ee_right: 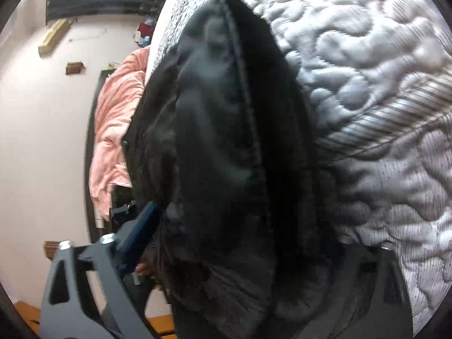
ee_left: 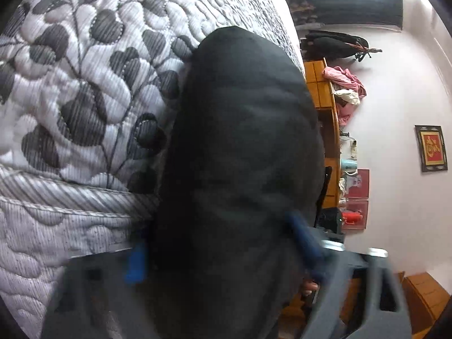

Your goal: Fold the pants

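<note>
The black pants fill the middle of the left wrist view, stretching away over the quilted bed cover. My left gripper is shut on the pants; its blue pads press the cloth from both sides. In the right wrist view the pants show a stitched seam and bunch between the fingers. My right gripper is shut on the pants, with one blue pad at the left; the other pad is hidden by cloth. Both views are tilted sideways and blurred.
The grey-and-white quilt covers the bed. A wooden shelf unit with pink clothes stands by a white wall with a framed picture. A pink blanket lies at the bed's far side.
</note>
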Tool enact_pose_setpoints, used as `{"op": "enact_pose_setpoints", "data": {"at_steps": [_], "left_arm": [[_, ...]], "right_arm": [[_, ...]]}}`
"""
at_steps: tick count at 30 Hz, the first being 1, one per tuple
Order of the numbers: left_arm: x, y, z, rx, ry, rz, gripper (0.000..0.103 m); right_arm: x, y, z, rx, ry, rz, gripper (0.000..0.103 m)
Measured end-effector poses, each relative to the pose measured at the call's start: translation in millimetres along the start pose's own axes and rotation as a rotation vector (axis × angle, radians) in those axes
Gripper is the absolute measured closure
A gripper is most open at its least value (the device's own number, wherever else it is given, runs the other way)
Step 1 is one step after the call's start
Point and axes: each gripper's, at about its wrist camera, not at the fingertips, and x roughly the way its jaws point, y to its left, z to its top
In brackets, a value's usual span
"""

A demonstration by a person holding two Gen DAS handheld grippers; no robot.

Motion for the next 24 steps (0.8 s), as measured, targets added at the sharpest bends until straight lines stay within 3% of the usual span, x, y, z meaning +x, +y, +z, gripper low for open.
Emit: {"op": "enact_pose_setpoints", "data": {"at_steps": [2, 5, 13, 24], "left_arm": [[-0.8, -9.8, -0.8, 0.015, -0.028, 0.028, 0.052], [-9.4, -20.7, -2.4, 0.022, -0.049, 0.049, 0.06], [-48.5, -62.8, 4.1, 0.09, -0.15, 0.042, 0.065], [-91.4, -108.7, 78.0, 0.139, -0.245, 0.039, 0.065]], "right_arm": [[-2.7, 4.5, -1.2, 0.0, -0.004, 0.024, 0.047], [-11.2, 23.1, -3.0, -0.043, -0.016, 0.032, 0.059], [-29.3, 84.6, 14.6, -0.15, -0.044, 0.054, 0.061], [-18.3, 157.1, 85.2, -0.249, -0.055, 0.072, 0.061]]}}
